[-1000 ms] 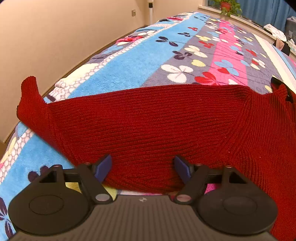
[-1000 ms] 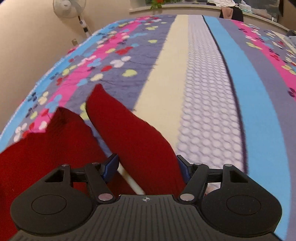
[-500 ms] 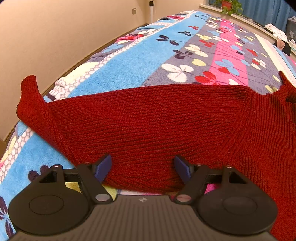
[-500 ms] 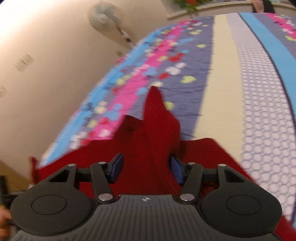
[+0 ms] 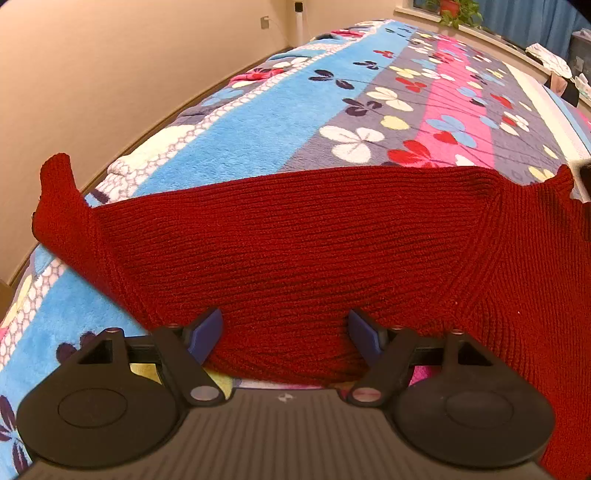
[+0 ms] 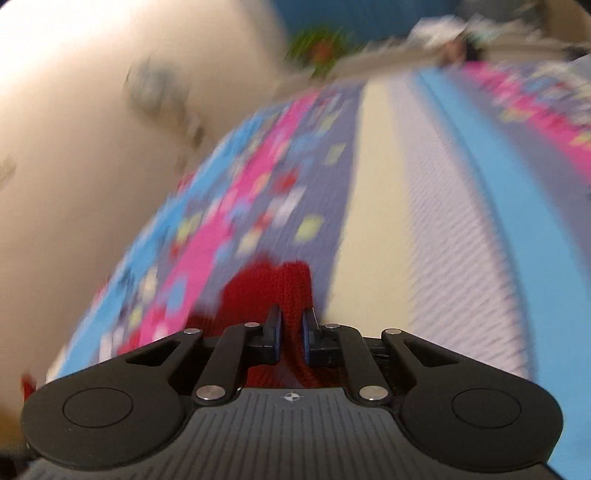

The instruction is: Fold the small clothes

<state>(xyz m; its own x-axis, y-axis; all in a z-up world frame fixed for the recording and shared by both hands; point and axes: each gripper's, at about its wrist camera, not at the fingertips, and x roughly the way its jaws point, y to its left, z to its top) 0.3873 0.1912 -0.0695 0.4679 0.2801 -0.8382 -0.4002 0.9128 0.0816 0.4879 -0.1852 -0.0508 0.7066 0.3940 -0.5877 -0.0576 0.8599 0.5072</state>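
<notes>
A dark red knitted sweater [image 5: 295,240] lies spread across the flowered blanket [image 5: 280,110] on the bed. One sleeve [image 5: 59,206] sticks out at the left. My left gripper [image 5: 286,332] is open, its blue-padded fingers either side of the sweater's near hem, with cloth between them. In the blurred right wrist view my right gripper [image 6: 291,338] is shut on a fold of the red sweater [image 6: 291,291] and holds it up above the blanket [image 6: 424,221].
The bed's left edge runs along a beige wall [image 5: 110,74]. A windowsill with a potted plant [image 5: 450,7] and white cloths [image 5: 546,59] lies beyond the far end. A standing fan [image 6: 147,92] shows blurred by the wall.
My right gripper has closed on a fold of the sweater and is moving fast, blurring its view. The left gripper has stayed still and open.
</notes>
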